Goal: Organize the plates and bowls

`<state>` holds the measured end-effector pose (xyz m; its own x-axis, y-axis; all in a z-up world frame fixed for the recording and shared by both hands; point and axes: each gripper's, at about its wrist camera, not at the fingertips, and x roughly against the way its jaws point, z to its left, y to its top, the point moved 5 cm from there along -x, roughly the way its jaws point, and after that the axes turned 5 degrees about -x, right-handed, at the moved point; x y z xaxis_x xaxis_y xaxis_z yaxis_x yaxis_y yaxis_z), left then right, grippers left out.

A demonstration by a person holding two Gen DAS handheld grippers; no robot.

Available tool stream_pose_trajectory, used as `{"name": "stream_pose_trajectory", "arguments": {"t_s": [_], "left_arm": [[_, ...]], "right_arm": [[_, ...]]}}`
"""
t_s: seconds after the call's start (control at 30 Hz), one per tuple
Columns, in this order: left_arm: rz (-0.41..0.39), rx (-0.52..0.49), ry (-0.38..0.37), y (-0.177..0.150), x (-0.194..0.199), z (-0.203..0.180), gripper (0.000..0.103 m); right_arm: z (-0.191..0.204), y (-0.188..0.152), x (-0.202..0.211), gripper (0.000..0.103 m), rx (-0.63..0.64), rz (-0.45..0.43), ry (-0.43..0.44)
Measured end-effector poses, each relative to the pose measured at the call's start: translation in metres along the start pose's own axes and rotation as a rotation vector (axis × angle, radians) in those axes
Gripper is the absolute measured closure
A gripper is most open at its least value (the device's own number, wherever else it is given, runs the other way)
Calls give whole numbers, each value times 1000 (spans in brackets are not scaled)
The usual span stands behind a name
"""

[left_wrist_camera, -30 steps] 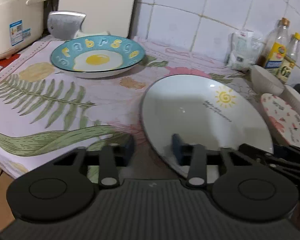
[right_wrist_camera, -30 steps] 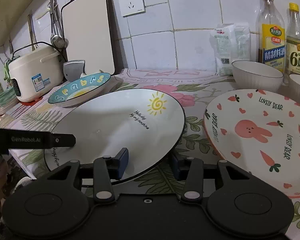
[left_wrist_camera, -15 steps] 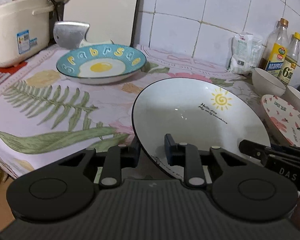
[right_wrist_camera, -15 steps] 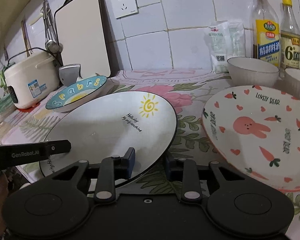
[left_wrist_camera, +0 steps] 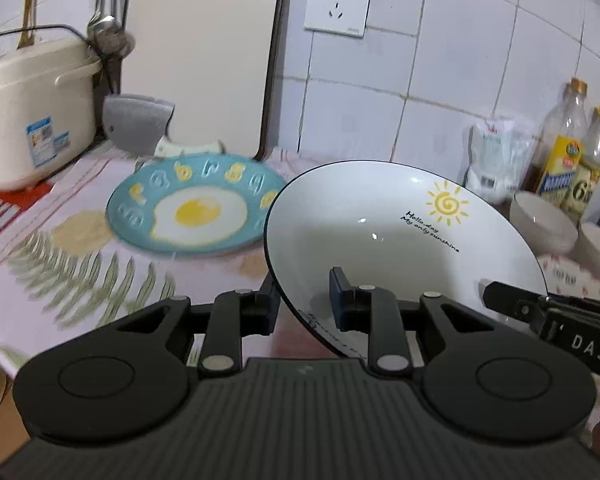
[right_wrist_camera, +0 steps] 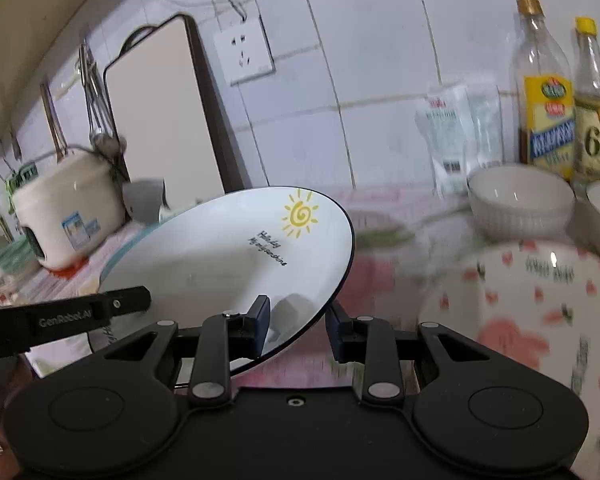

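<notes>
Lifted since a second ago, the sun-print plate [left_wrist_camera: 384, 236] now tilts above the tablecloth [left_wrist_camera: 72, 248] beside the egg plate [left_wrist_camera: 196, 210]; left gripper [left_wrist_camera: 305, 304] and right gripper [right_wrist_camera: 298, 322], whose jaws were just closing, both clamp its rim

Sun plate [right_wrist_camera: 220, 256] in right tool [right_wrist_camera: 296, 326]

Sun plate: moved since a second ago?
Yes. The sun plate has risen off the cloth, tilted, both grippers on its near rim; in the right wrist view its far edge now overlaps the rice cooker.
</notes>
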<state>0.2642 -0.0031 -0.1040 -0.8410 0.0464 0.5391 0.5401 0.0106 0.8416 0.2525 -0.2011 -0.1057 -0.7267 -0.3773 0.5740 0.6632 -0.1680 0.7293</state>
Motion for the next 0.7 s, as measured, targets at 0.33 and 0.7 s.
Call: {"name": "stream_pose_trajectory", "arguments": {"t_s": [0.33, 0.7], "left_arm": [[48, -12, -98, 55, -71, -7, 78], [187, -8, -130, 62, -145, -11, 78]], "right_arm": [[-26, 58, -54, 68, -40, -12, -115], [-45, 70, -115, 67, -19, 99, -234]]}}
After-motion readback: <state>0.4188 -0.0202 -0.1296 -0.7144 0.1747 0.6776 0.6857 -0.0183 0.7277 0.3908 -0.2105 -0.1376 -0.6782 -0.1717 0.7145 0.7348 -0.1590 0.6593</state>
